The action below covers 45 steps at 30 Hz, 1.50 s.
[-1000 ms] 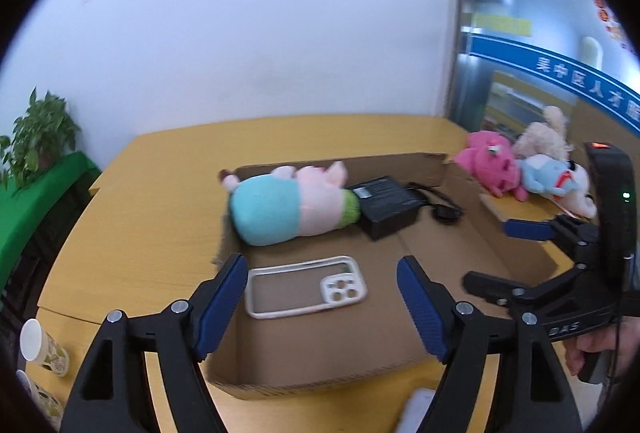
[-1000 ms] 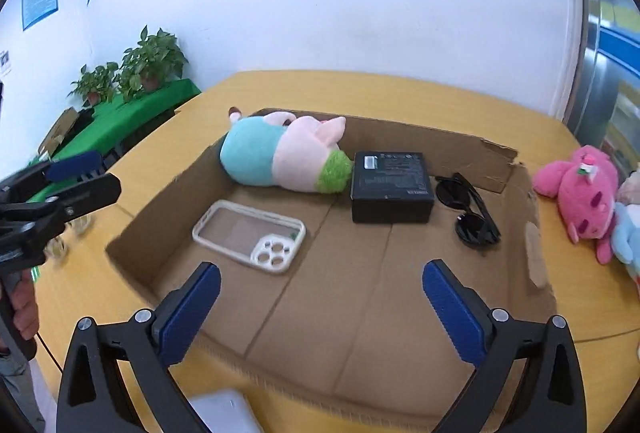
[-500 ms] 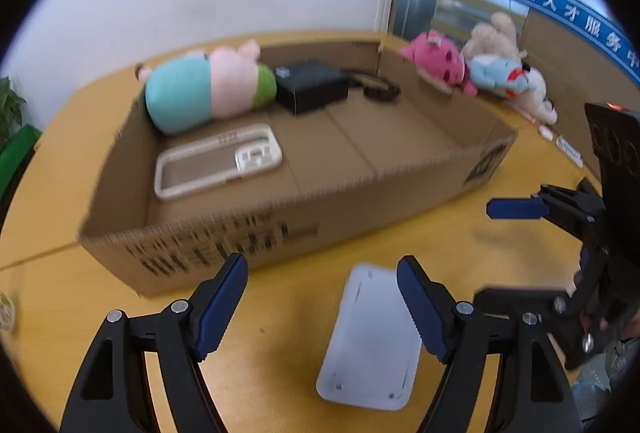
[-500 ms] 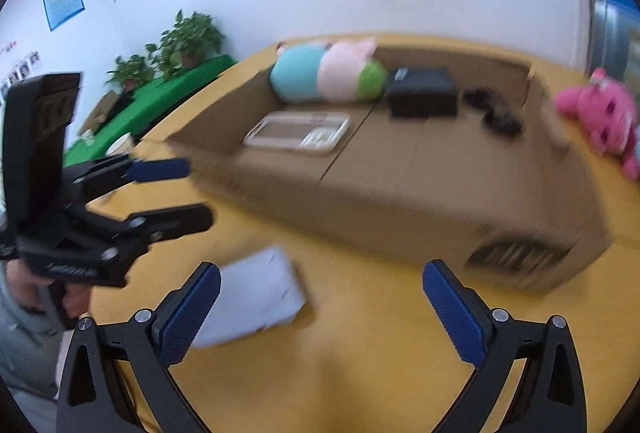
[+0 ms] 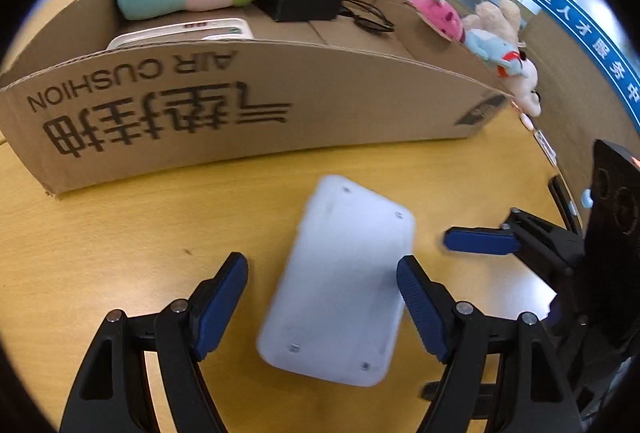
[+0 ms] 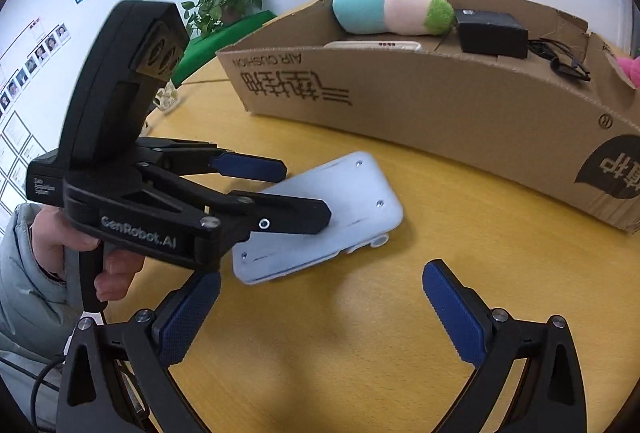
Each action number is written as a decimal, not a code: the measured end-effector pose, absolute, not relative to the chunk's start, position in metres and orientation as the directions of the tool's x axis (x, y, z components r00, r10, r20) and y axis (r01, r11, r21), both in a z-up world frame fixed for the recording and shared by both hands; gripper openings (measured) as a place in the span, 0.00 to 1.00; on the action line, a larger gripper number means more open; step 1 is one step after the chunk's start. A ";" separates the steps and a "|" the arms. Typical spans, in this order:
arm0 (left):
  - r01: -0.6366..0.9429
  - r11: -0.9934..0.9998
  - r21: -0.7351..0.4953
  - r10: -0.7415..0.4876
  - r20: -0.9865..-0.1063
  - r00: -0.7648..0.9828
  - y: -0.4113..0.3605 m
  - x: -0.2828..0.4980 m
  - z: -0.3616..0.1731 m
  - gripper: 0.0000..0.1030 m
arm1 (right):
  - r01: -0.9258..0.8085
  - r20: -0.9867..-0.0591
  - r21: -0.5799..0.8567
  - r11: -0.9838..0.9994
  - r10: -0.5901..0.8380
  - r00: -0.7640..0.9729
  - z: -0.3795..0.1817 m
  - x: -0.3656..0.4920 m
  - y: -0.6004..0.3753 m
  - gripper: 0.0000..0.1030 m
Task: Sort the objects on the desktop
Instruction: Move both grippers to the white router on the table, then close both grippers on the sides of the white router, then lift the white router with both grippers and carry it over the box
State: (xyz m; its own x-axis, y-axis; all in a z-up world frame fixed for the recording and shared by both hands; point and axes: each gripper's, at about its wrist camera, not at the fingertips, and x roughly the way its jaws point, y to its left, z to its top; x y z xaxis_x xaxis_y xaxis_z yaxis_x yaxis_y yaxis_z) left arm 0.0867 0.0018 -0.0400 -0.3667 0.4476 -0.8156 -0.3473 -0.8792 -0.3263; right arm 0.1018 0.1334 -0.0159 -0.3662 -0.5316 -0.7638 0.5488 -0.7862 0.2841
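Both grippers have dropped toward the white pad [image 5: 340,297], fingers spread.

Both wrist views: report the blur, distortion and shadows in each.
Left wrist view: the pale device is smeared by motion blur, and fisheye bows the cardboard box wall into an arc. Right wrist view: the device is sharper, the left gripper over it, a soft shadow on the table.

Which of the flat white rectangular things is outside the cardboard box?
The pale grey-white slab, lying on the yellow table between the left gripper jaws. The clear phone case sits inside the cardboard box.
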 end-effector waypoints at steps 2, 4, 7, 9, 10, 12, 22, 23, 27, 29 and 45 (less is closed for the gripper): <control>-0.339 -0.867 -0.364 0.476 -0.805 -0.353 0.006 0.093 -0.040 0.75 | 0.547 -0.772 0.283 -0.788 -0.526 -0.358 -0.021 0.105 0.134 0.99; -0.337 -0.859 -0.387 0.493 -0.802 -0.336 0.014 0.101 -0.039 0.75 | 0.543 -0.778 0.279 -0.792 -0.517 -0.356 -0.024 0.107 0.136 0.99; -0.342 -0.837 -0.427 0.527 -0.798 -0.294 0.028 0.110 -0.038 0.75 | 0.530 -0.781 0.281 -0.800 -0.511 -0.358 -0.026 0.112 0.145 0.99; -0.362 -0.821 -0.442 0.547 -0.791 -0.275 0.033 0.110 -0.037 0.75 | 0.528 -0.786 0.274 -0.804 -0.504 -0.358 -0.028 0.116 0.150 0.99; -0.357 -0.826 -0.437 0.541 -0.794 -0.279 0.033 0.110 -0.037 0.75 | 0.529 -0.788 0.267 -0.805 -0.499 -0.361 -0.028 0.119 0.152 0.99; -0.335 -0.831 -0.444 0.539 -0.791 -0.290 0.030 0.109 -0.038 0.75 | 0.531 -0.790 0.264 -0.806 -0.496 -0.361 -0.028 0.121 0.155 0.99; -0.263 -0.801 -0.537 0.597 -0.742 -0.304 0.015 0.097 -0.046 0.37 | 0.574 -0.798 0.149 -0.805 -0.441 -0.411 -0.030 0.129 0.133 0.89; -0.260 -0.799 -0.543 0.601 -0.739 -0.305 0.014 0.097 -0.047 0.38 | 0.584 -0.801 0.130 -0.801 -0.431 -0.414 -0.031 0.131 0.129 0.87; -0.257 -0.802 -0.539 0.598 -0.733 -0.326 0.014 0.099 -0.045 0.37 | 0.582 -0.805 0.020 -0.813 -0.358 -0.472 -0.033 0.139 0.121 0.72; -0.257 -0.801 -0.541 0.599 -0.729 -0.330 0.015 0.099 -0.044 0.36 | 0.574 -0.801 0.043 -0.818 -0.372 -0.469 -0.031 0.136 0.126 0.69; -0.386 -0.776 -0.499 0.630 -0.649 -0.426 0.035 0.092 0.016 0.30 | 0.507 -0.716 0.081 -0.858 -0.404 -0.570 0.017 0.130 0.145 0.69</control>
